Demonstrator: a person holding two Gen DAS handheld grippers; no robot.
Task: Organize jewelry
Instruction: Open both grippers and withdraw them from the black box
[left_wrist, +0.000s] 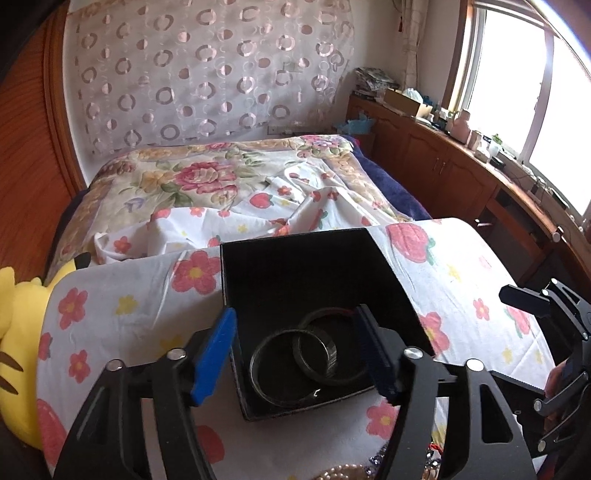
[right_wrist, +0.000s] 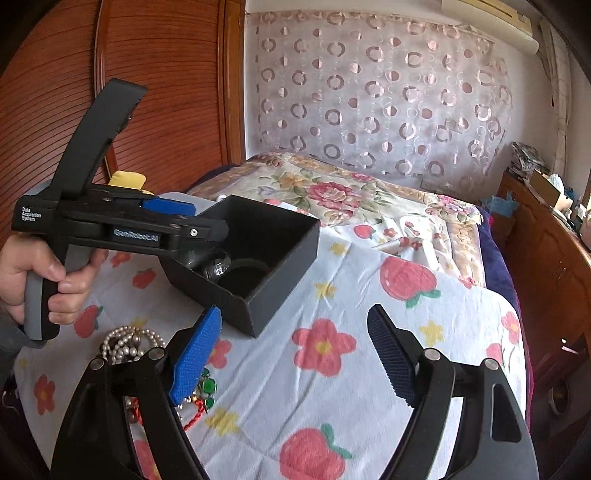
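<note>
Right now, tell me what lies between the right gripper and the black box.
Only bare flowered cloth, seen in the right wrist view; the right gripper stands apart from the black box.

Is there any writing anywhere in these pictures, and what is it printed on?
"Data Acquisition System": small white print on the rear of the left gripper, seen from the right wrist view.
"GenRobot.AI": pale letters on the blue strip along its side, slightly blurred.
Nothing readable on the black box, the floral cloth or the windowsill clutter: too small.

Box: matt black, finely textured walls. Bangles: dark, glossy. Necklace: lustrous pearly beads. Table cover: printed woven cloth, creased. Gripper pads: ribbed blue plastic. Wardrobe: ridged wood.
</note>
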